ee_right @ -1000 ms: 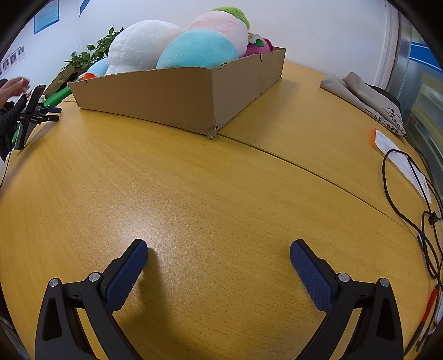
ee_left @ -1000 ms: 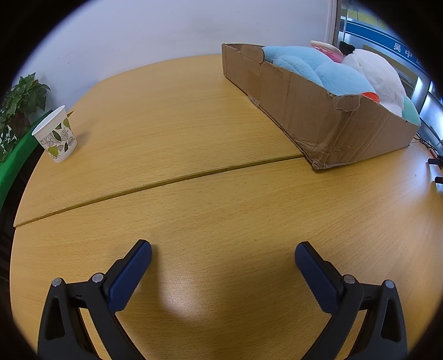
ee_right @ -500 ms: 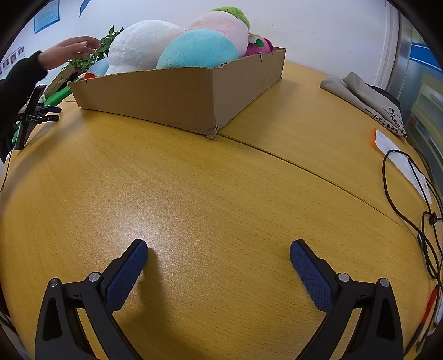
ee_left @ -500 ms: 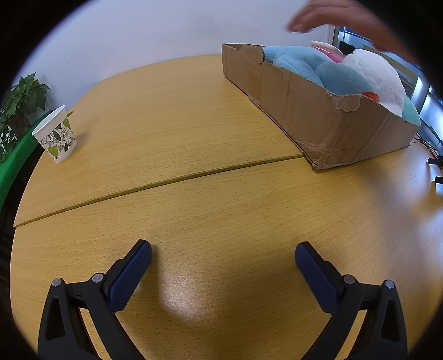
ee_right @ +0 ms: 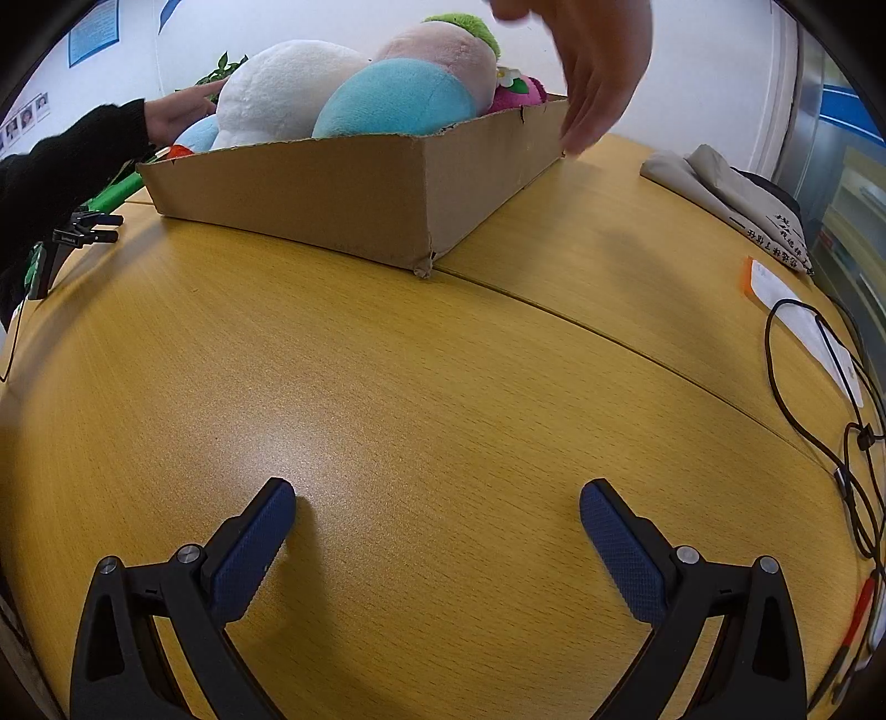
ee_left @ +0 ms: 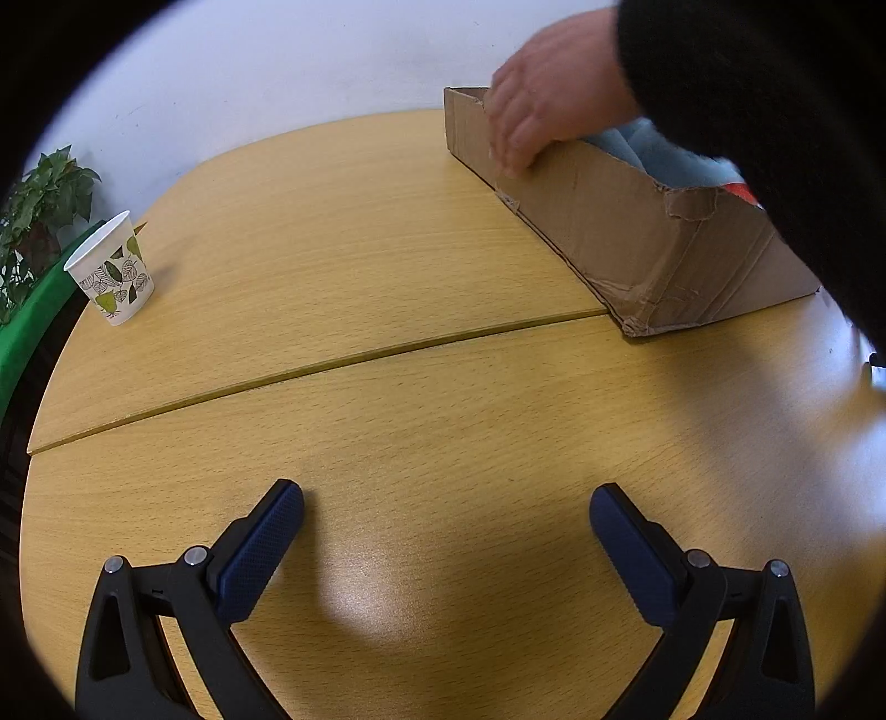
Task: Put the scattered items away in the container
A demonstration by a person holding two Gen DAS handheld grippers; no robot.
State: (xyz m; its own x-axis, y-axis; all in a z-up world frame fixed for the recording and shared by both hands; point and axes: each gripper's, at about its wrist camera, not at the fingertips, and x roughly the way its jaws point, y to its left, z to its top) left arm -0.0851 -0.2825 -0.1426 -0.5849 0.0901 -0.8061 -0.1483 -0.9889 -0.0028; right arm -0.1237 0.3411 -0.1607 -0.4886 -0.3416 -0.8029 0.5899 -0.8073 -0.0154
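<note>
Grippers: left hand-held gripper [ee_left: 446, 504] and right hand-held gripper [ee_right: 436, 501] spread wide, empty, over wooden surface [ee_right: 443, 387].
Container: cardboard box [ee_right: 343, 188] heaped with plush toys [ee_right: 398, 97].
Writing: unreadable black characters on folded grey cloth [ee_right: 736, 194].

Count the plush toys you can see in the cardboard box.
5 in the brown cardboard box: white plush, turquoise, pink with green top, magenta, pale blue. More may lie hidden underneath.

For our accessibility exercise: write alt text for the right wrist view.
Two bare hands reach over a cardboard box heaped with plush toys on a wooden table. The open right gripper rests empty in front.
</note>
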